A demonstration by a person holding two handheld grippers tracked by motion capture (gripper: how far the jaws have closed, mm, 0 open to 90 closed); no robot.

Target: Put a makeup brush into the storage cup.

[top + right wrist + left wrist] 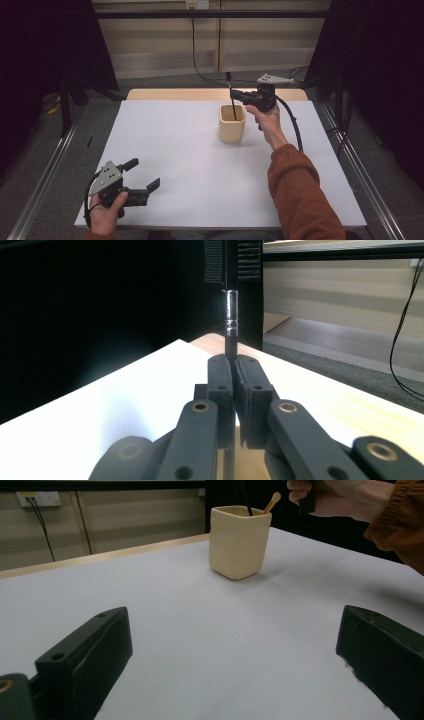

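A cream square cup [232, 129] stands on the white table [170, 145], right of centre toward the back. A thin black stick [231, 92] with a silver band [230, 312] and a ribbed black head rises upright out of the cup. My right gripper [234, 95] is just above the cup's rim, shut on this stick [230, 347]. The left gripper view shows the cup [239, 542] with a light wooden stick tip [273, 501] also poking out. My left gripper [143, 174] hovers near the front left edge, open, with nothing between its jaws [235, 627].
A bare wooden strip [170, 94] runs along the table's back edge. Black curtains [45, 60] hang on both sides, and metal rails [45, 175] run along the floor. A black cable [292, 125] trails from the right gripper over the table's right part.
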